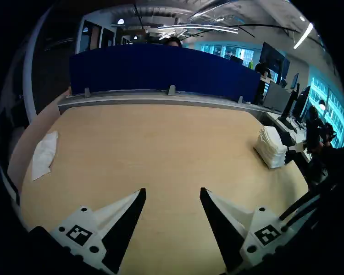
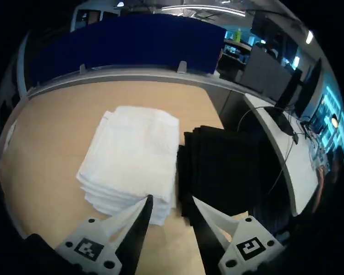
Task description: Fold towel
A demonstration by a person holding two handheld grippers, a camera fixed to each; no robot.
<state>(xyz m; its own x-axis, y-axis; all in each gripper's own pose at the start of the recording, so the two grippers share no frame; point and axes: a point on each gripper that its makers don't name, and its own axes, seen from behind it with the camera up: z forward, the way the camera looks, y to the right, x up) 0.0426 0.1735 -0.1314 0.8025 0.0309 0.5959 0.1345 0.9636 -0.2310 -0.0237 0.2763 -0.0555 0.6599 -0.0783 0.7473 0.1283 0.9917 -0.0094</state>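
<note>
A stack of folded white towels (image 2: 133,153) sits on the wooden table (image 2: 48,137), with a stack of black towels (image 2: 220,165) right beside it. My right gripper (image 2: 171,200) hovers open over the near corner of the white stack, and that corner lies in the gap between its fingers. In the left gripper view the same white stack (image 1: 270,146) lies at the table's right edge, with the right gripper (image 1: 295,147) against it. My left gripper (image 1: 172,195) stands open over bare tabletop (image 1: 163,146), holding nothing. A single folded white towel (image 1: 44,155) lies at the far left.
A blue divider panel (image 1: 163,68) runs along the table's back edge above a grey rail (image 1: 172,97). To the right stands another desk with monitors (image 1: 280,94) and cables. A person's dark-sleeved arm (image 1: 321,137) is at the right.
</note>
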